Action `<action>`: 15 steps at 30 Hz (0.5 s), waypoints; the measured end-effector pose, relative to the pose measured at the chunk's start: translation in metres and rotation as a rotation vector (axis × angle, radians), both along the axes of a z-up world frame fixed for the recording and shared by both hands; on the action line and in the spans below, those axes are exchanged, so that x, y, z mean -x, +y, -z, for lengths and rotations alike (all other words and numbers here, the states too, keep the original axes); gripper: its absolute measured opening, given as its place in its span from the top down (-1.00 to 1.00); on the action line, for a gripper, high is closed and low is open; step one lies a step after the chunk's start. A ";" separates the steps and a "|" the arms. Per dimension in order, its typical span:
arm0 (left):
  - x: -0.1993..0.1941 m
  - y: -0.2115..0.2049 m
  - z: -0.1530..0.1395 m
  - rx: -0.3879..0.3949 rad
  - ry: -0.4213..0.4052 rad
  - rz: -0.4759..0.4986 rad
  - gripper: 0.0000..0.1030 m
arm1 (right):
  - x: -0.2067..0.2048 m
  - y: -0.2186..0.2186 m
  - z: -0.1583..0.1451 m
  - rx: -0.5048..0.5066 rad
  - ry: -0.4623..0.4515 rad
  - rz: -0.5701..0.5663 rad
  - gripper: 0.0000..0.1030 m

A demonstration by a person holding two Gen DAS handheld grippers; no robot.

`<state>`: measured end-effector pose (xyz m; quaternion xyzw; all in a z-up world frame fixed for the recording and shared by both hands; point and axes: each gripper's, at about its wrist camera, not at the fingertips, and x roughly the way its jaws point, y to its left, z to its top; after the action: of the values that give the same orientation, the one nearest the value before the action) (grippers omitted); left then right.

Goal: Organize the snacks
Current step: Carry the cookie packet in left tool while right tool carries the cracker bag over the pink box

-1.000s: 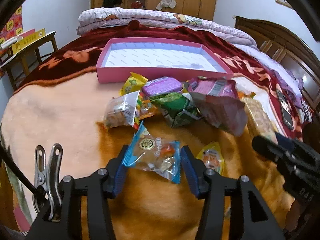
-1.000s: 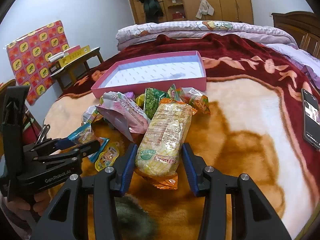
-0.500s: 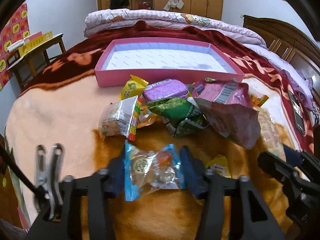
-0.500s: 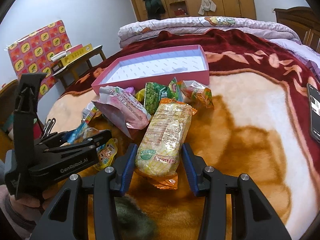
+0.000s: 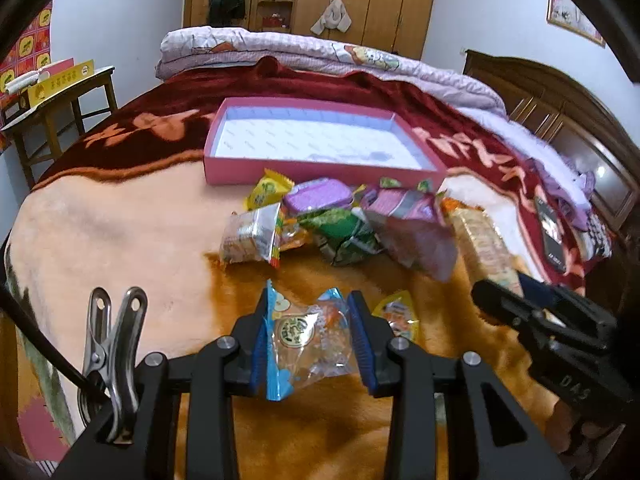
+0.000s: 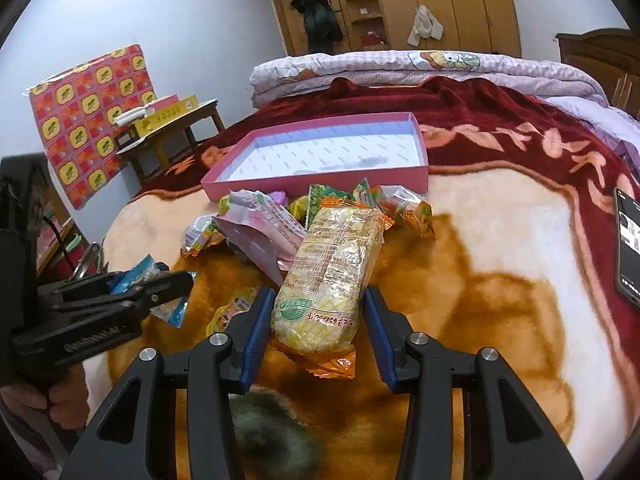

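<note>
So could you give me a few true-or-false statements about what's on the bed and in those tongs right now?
1. The pink tray is full of snacks. False: it is empty; the snacks lie in front of it.
2. The left tongs have a blue-edged snack packet between them. True; they are closing on it.
3. The right tongs are around a long yellow cracker pack. True.
4. A phone lies inside the tray. False: it lies on the blanket.

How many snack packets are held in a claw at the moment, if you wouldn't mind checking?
2. The blue-edged clear packet sits in the closing left claw; the long yellow packet is in the right claw. None appears hidden.
</note>
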<state>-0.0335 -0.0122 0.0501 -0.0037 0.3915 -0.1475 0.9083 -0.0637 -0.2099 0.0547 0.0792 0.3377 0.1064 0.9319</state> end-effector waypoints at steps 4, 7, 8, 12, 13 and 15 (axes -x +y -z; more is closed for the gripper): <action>-0.001 0.000 -0.010 0.010 -0.021 0.004 0.27 | 0.001 0.000 -0.008 0.002 -0.019 -0.011 0.10; -0.003 0.000 -0.016 0.012 -0.034 0.005 0.27 | -0.001 0.000 -0.011 0.005 -0.021 -0.020 0.10; -0.005 -0.001 -0.019 0.012 -0.040 0.006 0.27 | -0.002 -0.001 -0.013 0.007 -0.022 -0.025 0.10; -0.014 0.001 -0.027 0.004 -0.060 0.001 0.27 | -0.010 -0.004 -0.019 0.003 -0.019 -0.038 0.10; -0.017 0.001 -0.029 0.004 -0.065 0.000 0.27 | -0.011 -0.004 -0.019 0.003 -0.017 -0.039 0.10; -0.025 0.003 -0.033 0.002 -0.072 -0.005 0.27 | -0.016 -0.006 -0.021 0.002 -0.011 -0.042 0.10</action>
<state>-0.0090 -0.0095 0.0834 -0.0002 0.3582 -0.1457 0.9222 -0.0473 -0.2157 0.0755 0.0709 0.3344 0.1258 0.9313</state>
